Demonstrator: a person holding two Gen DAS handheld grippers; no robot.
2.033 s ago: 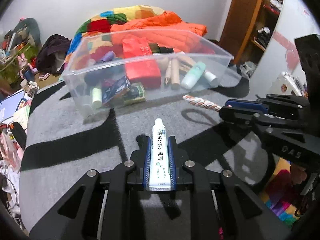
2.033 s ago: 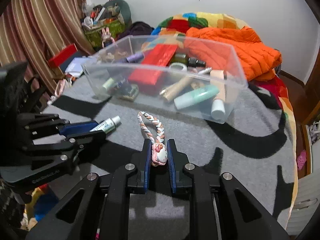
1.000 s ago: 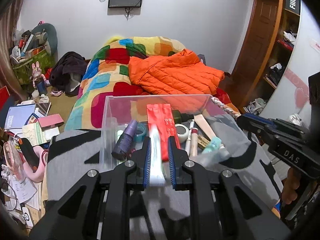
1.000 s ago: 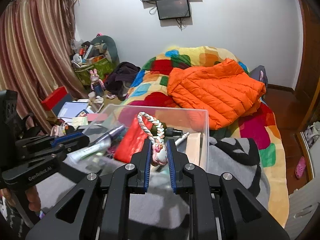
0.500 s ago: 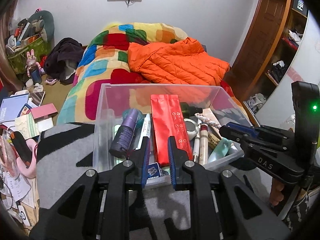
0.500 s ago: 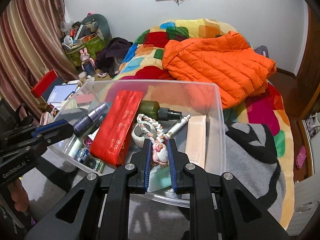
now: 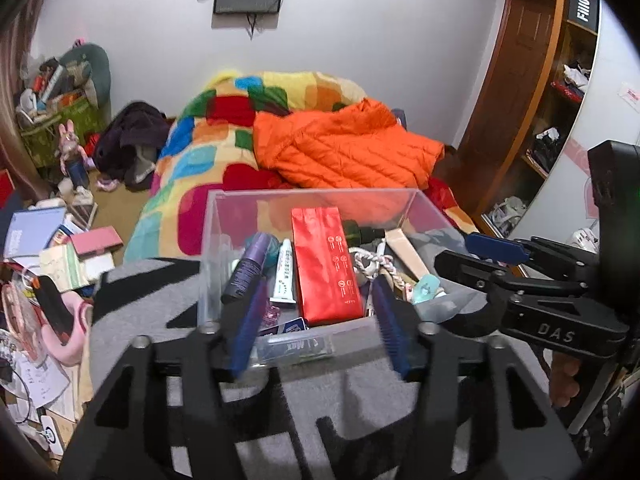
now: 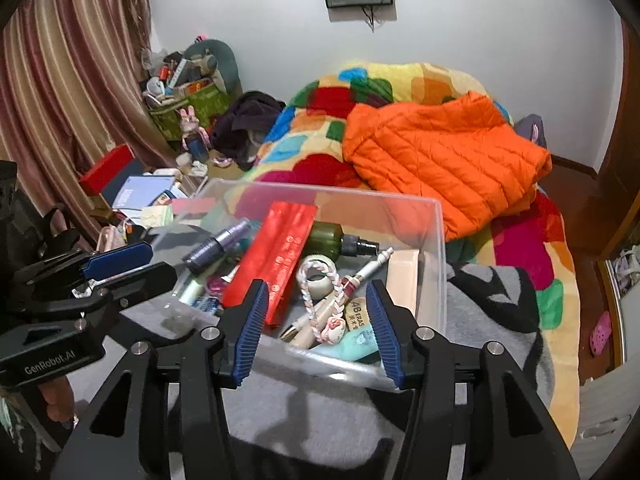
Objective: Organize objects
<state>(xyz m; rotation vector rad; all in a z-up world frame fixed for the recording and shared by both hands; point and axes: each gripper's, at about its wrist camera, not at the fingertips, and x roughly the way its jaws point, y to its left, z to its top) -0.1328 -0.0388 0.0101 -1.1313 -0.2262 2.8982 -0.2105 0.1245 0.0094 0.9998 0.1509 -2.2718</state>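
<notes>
White toothpaste tube (image 7: 285, 277) lies in clear bin (image 7: 316, 194), between purple bottle (image 7: 249, 266) and red box (image 7: 325, 264) | pink-white braided charm (image 8: 320, 300) near bin's front edge | our left gripper (image 7: 316, 320) and right gripper (image 8: 318, 330) spread wide, empty.

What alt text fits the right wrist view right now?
The open right gripper hovers over a clear plastic bin holding a red box, a braided charm and bottles; the left gripper is open at left.

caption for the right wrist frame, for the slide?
Right gripper open above the clear bin, braided charm lying inside beside the red pouch; left gripper alongside.
</notes>
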